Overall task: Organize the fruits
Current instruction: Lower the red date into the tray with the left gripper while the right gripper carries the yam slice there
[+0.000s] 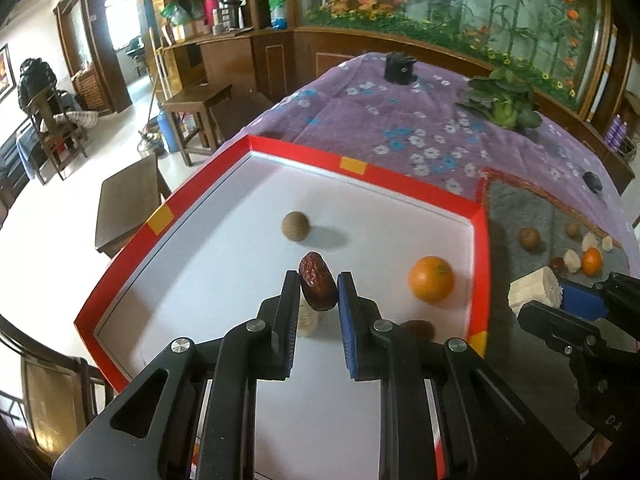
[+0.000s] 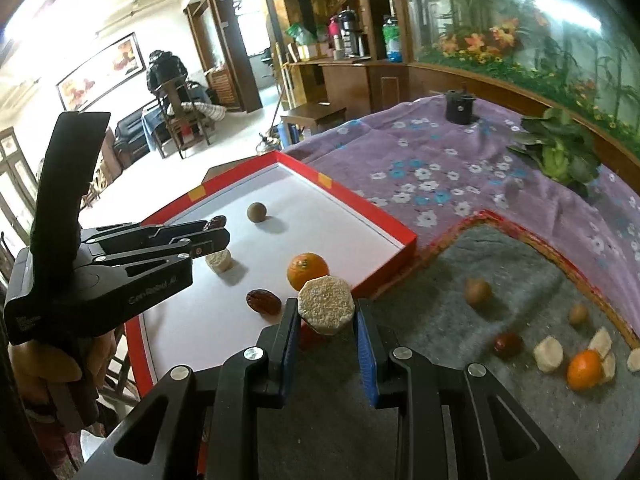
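Dates (image 2: 263, 301) unobscured only in right wrist view.

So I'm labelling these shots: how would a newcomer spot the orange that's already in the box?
Find the red-rimmed box with the white floor, left of the grey mat. The orange sits near the box's right wall, just behind the pale chunk in the right gripper. It is the box's only bright orange fruit.
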{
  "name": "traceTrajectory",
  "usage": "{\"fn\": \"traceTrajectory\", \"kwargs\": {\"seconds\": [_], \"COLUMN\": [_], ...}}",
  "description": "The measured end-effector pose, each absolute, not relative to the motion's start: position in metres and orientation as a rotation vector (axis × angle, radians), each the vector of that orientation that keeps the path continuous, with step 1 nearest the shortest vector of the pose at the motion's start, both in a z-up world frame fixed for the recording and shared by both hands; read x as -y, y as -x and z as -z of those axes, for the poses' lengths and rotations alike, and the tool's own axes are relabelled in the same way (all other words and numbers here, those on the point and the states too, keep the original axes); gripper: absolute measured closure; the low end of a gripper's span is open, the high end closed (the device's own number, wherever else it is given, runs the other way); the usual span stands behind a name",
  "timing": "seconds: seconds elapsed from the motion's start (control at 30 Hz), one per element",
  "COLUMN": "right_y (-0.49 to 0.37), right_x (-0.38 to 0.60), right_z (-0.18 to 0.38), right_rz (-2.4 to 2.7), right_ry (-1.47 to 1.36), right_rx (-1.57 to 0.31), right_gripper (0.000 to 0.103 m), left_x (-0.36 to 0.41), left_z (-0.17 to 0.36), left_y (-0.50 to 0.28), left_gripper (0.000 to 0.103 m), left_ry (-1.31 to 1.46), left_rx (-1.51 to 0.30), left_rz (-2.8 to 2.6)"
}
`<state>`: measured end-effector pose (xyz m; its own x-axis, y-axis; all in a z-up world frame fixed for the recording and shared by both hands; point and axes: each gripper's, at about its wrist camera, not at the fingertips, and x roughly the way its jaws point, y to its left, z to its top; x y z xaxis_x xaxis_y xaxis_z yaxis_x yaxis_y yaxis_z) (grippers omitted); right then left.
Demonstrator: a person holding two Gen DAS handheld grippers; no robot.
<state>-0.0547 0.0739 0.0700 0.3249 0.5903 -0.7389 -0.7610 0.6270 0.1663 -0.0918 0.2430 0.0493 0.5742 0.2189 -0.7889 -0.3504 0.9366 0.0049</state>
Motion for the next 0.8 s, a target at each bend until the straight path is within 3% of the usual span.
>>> {"fn": "traceTrajectory", "kwargs": {"seconds": [0.8], "right_y": [-0.004], "right_x": [-0.171], "right_z": [-0.037], "right_rz": [-0.988], "right_ry": [0.311], "right_rx": [-0.942], "right_gripper": [0.077], "left_x": [-0.254], "left_z": [-0.031], "left_y": [0.086], "left_gripper": [0.085], "left_ry": [0.164], "left_rx": [-0.946], "left_rz": [-0.342]}}
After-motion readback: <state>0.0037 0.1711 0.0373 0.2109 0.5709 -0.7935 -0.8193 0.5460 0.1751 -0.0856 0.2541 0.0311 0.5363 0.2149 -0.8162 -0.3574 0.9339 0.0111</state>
